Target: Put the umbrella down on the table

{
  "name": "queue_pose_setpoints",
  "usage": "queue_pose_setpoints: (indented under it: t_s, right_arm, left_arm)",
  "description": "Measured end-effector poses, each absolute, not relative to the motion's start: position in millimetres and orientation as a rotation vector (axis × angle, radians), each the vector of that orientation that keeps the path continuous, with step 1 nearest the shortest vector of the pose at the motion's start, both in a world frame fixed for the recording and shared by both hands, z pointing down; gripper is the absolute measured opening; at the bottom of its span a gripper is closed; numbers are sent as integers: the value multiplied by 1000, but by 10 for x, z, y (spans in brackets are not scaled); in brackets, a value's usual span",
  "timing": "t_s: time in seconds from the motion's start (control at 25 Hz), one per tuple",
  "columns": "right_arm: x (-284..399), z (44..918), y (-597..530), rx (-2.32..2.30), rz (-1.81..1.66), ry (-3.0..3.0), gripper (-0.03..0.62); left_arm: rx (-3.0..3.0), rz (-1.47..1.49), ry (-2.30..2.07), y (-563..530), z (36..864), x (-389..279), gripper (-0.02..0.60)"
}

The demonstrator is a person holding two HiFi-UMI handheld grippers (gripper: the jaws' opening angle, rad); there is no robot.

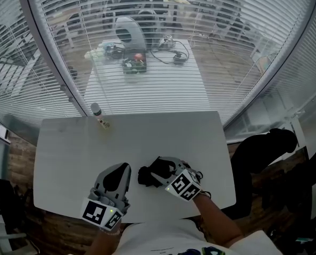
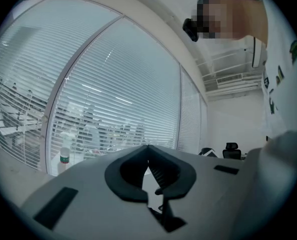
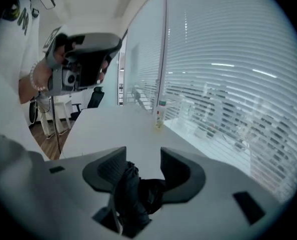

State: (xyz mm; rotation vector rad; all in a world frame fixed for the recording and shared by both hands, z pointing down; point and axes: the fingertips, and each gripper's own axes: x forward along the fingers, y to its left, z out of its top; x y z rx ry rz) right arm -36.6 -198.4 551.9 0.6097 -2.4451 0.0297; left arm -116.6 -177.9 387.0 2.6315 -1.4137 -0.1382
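The folded black umbrella [image 3: 131, 195] is sitting deep inside the right claw [image 3: 143, 156], which is pinching it; that claw's body is hiding its rear end. The left claw [image 2: 148, 147], pressed together, is sitting just beside the right claw.

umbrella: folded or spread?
Folded: the umbrella is a compact black bundle between the jaws of the right gripper.

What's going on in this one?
A person at a white table beside a blinds-covered window works a hand-held gripper in each hand. The right hand-held gripper has a folded black umbrella between its jaws, the fabric touching both. Whether the umbrella rests on the table is unclear. The left hand-held gripper is shut and empty. A small bottle stands at the far edge.
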Motion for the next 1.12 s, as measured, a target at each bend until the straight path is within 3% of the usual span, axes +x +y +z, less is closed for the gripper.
queue_pose_setpoints:
  t_s: [0.56, 1.12]
  right_arm:
    - [-92, 4272, -1980, 985, -3, -2679, 135]
    - [175, 3770, -1692, 1150, -73, -2700, 75]
  left_arm:
    - [2644, -127, -1395, -1721, 3870, -1119, 12]
    - [2658, -122, -1372, -1659, 3874, -1062, 12]
